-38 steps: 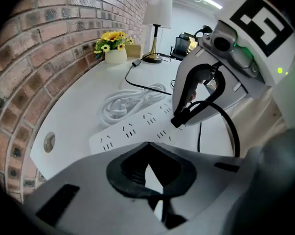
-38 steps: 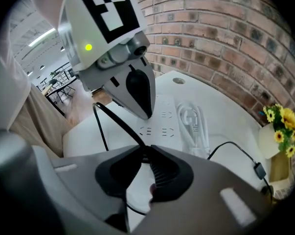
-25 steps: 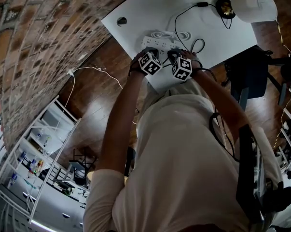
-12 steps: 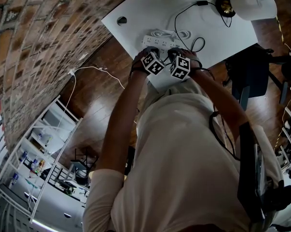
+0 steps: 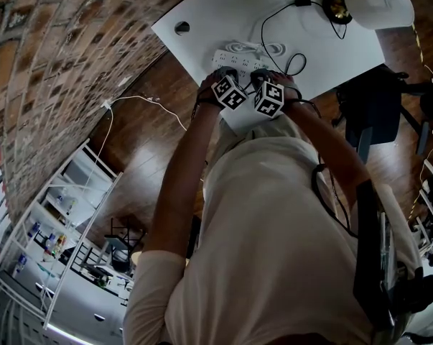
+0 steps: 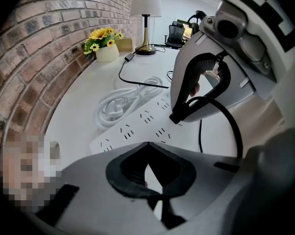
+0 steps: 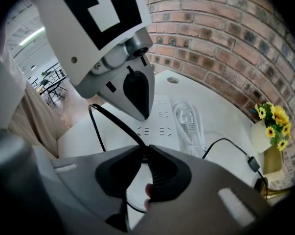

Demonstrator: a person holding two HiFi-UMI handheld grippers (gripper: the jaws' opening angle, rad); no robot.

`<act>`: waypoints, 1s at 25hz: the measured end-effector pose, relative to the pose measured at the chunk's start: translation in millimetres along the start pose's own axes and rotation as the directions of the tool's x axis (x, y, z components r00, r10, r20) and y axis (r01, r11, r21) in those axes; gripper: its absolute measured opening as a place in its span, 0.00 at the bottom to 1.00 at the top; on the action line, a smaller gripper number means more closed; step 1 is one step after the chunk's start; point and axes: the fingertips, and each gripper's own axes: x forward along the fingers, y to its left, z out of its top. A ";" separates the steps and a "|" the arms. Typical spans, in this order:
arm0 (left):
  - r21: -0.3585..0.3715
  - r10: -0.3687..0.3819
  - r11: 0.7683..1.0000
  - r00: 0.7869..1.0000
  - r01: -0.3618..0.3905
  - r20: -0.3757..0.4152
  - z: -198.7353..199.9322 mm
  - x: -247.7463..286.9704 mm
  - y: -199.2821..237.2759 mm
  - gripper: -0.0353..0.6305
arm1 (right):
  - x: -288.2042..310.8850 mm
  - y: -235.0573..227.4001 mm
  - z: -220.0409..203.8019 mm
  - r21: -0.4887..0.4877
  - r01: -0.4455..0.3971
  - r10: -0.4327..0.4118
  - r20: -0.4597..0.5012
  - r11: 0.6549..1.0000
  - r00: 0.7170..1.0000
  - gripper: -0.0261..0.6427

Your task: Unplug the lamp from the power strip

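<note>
While the right gripper (image 7: 143,155) is clenched on the lamp's black cord (image 7: 113,124) down at the power strip (image 6: 137,126), and the left gripper (image 6: 146,160), jaws together on nothing, points its tip at the strip, pull straight up with the strip pinned. It lies near the white desk's (image 5: 202,9) front edge. The coiled white cable (image 6: 119,106) lies beside it, so the free room is upward.

From the head view we cannot see the tips of the left tool (image 6: 146,145) or the right tool (image 7: 145,153): each tool's own body covers them, and part of the power strip (image 5: 234,58) too. The black cord (image 7: 119,125) runs into the right tool's closed tips, and the plug is hidden there. The lamp (image 6: 146,4) has its shade cut by the top edge in the left gripper view.
</note>
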 end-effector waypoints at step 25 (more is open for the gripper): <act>-0.054 0.025 0.998 1.000 -0.024 0.005 0.3 0.7 0.5 0.04 | -44.4 7.0 4.3 0.068 -0.032 0.029 0.046 0.997 0.999 0.11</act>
